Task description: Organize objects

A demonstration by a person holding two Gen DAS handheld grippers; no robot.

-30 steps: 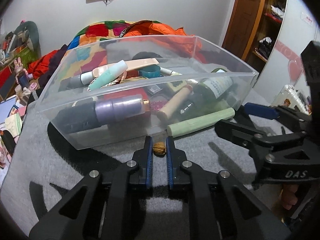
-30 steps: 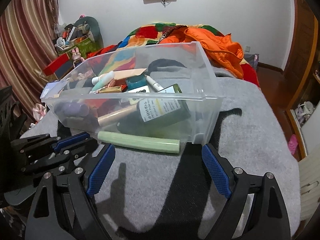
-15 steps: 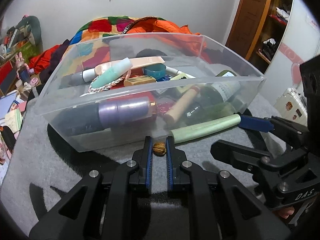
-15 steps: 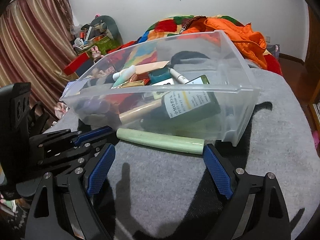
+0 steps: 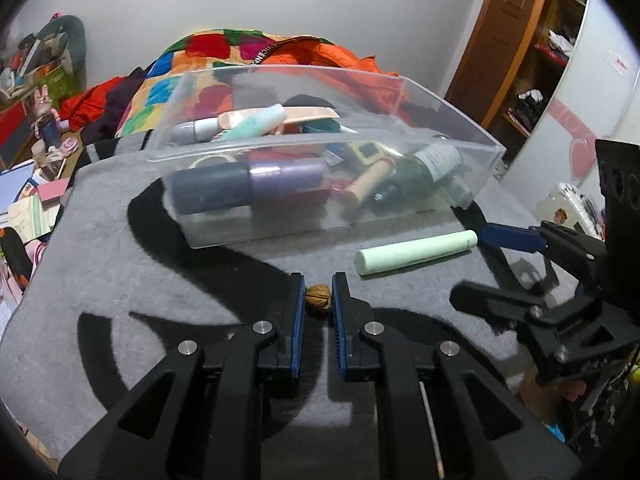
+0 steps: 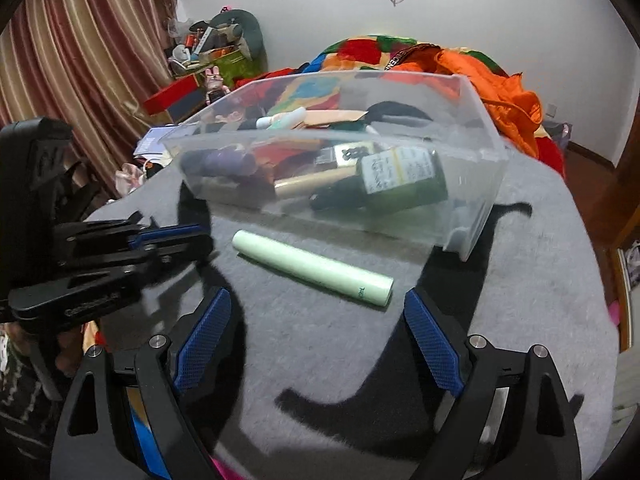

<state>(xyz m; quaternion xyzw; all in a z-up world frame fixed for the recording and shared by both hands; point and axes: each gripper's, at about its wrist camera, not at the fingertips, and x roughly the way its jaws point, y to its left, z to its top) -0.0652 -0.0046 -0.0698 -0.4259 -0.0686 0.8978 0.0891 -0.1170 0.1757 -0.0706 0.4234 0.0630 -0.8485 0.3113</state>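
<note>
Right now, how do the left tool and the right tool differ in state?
The left tool is nearly closed, pinching a small brown nut; the right tool is spread wide and holds nothing. The left sits beside the pale green tube; the right brackets the tube's near end without touching. Both have blue pads and hover over the grey mat.

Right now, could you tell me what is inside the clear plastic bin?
The clear plastic bin holds a dark green labelled bottle, a purple bottle and a mint tube; items underneath are covered.
</note>
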